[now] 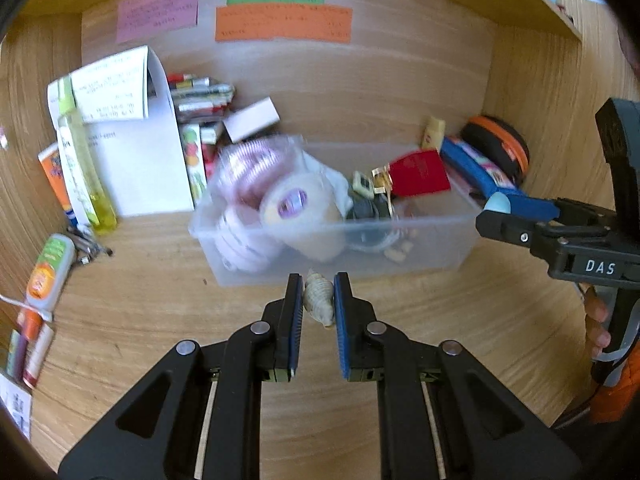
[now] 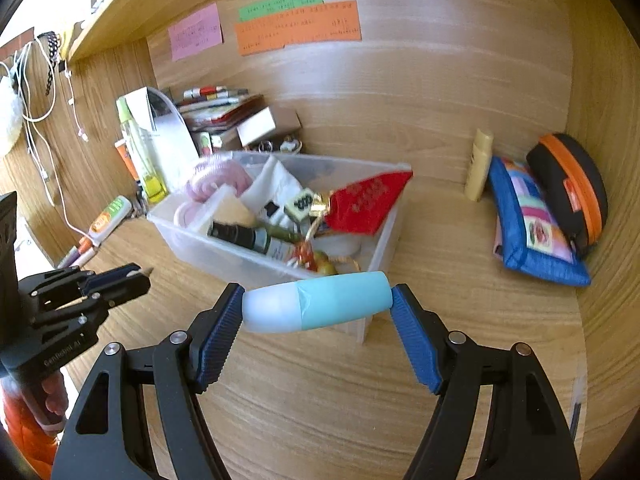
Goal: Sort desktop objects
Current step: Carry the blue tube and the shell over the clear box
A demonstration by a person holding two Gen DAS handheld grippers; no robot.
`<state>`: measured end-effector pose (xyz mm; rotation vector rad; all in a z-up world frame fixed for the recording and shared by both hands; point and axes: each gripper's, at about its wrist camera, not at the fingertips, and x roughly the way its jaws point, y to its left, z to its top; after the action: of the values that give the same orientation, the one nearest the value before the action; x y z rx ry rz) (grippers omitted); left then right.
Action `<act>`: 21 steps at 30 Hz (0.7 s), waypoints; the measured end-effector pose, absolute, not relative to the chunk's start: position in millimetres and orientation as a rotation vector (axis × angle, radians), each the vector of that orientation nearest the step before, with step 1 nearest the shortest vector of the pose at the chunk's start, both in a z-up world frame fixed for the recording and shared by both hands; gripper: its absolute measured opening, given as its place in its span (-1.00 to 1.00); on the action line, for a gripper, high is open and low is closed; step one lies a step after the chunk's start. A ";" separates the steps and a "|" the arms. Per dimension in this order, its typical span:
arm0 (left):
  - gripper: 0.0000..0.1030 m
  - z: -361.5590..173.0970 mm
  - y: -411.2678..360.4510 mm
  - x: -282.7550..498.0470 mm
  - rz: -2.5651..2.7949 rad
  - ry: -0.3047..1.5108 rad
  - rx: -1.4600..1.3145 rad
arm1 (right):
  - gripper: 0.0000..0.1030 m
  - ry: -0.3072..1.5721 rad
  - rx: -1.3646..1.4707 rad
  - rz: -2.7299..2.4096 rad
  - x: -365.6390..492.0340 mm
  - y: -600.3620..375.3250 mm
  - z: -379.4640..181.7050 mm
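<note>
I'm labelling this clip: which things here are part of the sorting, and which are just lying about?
In play:
- left gripper shut on seashell
- right gripper shut on teal bottle
- clear bin

Lying about:
- blue pouch
- orange-zip case
- sticky notes

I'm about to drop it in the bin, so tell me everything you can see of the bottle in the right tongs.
The bottle is a small rounded tube of smooth plastic: a translucent white end on the left, a pale turquoise body on the right. It lies crosswise, held end to end between the blue pads of the right tongs, just in front of the clear bin. No label is readable.
</note>
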<state>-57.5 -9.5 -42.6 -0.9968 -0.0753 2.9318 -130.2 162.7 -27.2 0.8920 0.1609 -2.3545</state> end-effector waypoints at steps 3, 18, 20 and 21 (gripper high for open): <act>-0.73 -30.0 -11.9 -61.6 2.951 -0.059 -0.951 | 0.39 0.154 0.874 -2.360 -135.6 158.8 -19.7; -0.72 -0.8 -1.7 -86.1 2.952 -0.015 -0.855 | 0.39 0.293 0.767 -2.343 -163.5 121.5 11.9; -0.72 1.5 -2.9 -90.7 2.958 -0.016 -0.851 | 0.38 0.302 0.764 -2.328 -165.7 116.5 10.7; -0.72 1.9 -3.7 -92.7 2.957 -0.018 -0.851 | 0.38 0.310 0.761 -2.325 -167.2 113.9 9.2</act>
<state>-92.7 -3.7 1.9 -0.8513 -0.0178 2.9571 -167.2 113.9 9.2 0.7614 0.3103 -2.3247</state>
